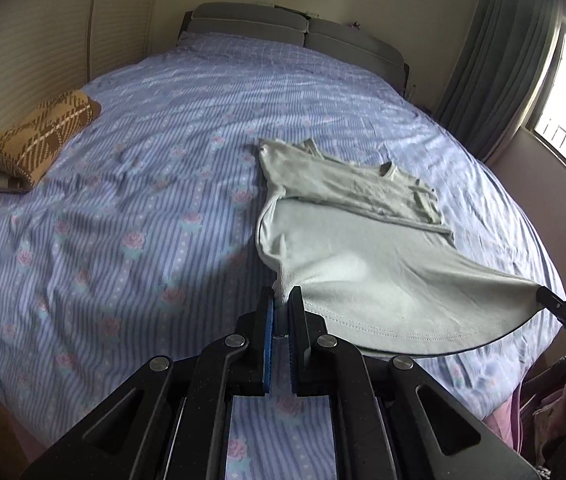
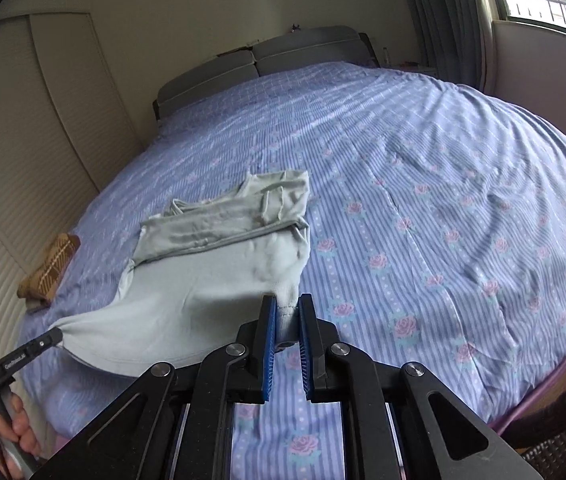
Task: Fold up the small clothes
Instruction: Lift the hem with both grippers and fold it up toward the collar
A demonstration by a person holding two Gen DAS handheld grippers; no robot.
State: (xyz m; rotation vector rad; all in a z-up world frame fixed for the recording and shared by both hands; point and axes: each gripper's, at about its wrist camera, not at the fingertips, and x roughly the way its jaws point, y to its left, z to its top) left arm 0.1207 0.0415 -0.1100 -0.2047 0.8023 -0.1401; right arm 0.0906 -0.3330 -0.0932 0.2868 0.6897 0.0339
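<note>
Pale grey-green jersey, that's the fabric in play: a small shirt (image 1: pixel 347 216) lying on the blue striped rose-print bedsheet (image 1: pixel 143 184), far end with its sleeves already tucked in and resting flat, near hem raised clear of the bed. The left gripper (image 1: pixel 282 304) is clamped on one hem corner, blue pads pinching a bunched bit of cloth, and the right gripper (image 2: pixel 285 312) has the other corner nipped the same way, so both are closed on the shirt. Holding the two corners apart keeps the hem taut between them, and you can see the cloth slung in a shallow curve, no sagging fold in the middle. That looks like the set-up for carrying the bottom half over onto the top half, a fold that likely needs both corners travelling evenly or the edge will skew. Off to the left near the bed's edge sits a brown plaid folded garment (image 1: pixel 35 140), well apart from the action.
</note>
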